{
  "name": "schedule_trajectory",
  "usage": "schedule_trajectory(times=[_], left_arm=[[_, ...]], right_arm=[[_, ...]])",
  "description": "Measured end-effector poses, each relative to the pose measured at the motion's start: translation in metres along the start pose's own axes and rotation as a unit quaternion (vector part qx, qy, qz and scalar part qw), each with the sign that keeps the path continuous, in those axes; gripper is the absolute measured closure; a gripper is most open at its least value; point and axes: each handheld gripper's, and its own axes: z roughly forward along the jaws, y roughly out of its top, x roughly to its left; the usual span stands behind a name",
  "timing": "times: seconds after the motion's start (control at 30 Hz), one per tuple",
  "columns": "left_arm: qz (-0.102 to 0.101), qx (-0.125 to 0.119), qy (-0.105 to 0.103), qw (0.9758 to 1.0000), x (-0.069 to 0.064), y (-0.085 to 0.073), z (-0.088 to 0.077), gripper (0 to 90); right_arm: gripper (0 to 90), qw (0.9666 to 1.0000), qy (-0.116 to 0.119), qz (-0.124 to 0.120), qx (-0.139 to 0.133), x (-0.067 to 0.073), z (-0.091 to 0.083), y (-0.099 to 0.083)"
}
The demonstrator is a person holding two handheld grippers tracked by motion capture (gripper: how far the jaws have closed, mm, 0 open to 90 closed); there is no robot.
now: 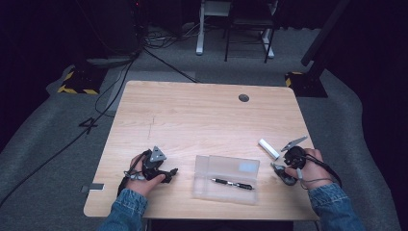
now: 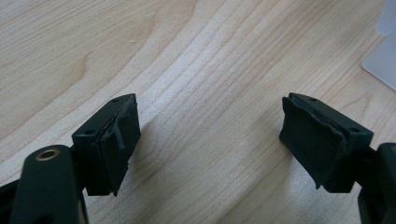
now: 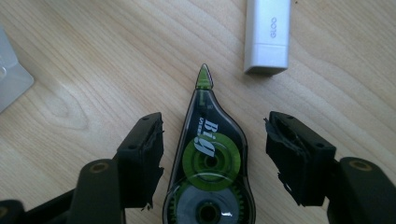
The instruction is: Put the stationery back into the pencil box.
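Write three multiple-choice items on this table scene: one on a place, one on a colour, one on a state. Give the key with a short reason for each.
1. Where does the black pen lie?
A. Inside the clear case
B. On the floor
C. Between the left gripper's jaws

2. What colour are the reels of the correction tape?
A. Red
B. Green
C. Blue

3. How does the right gripper stand to the correction tape?
A. Clamped on it and lifting it
B. Far across the table from it
C. Jaws on either side, pads not yet touching

Key:
1 A: the high view shows the pen in the open case.
2 B: the right gripper view shows green reels and a green tip.
3 C: gaps of wood show between each pad and the tape's shell.
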Motion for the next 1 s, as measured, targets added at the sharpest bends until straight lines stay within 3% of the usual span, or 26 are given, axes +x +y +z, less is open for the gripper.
schedule_trajectory(times=[0.37,0.57,0.63,1.0], left_arm=[[0.000,0.000,0.000,1.0000,0.0000,0.0000,0.0000,19.9],[0.002,0.000,0.000,1.0000,0.0002,0.0000,-0.0001,19.9],[0.002,0.000,0.000,1.0000,0.0002,0.0000,-0.0001,19.9],[0.002,0.000,0.000,1.0000,0.0002,0.0000,-0.0001,19.9]], right_arm=[[41.5,0.9994,0.010,-0.008,0.033,0.0005,0.0094,-0.0019],[45.8,0.9991,0.015,-0.013,0.038,0.0009,0.0084,-0.0023],[50.9,0.9989,0.019,-0.013,0.040,0.0005,0.0078,-0.0026],[52.0,0.9989,0.019,-0.013,0.041,0.0009,0.0075,-0.0018]])
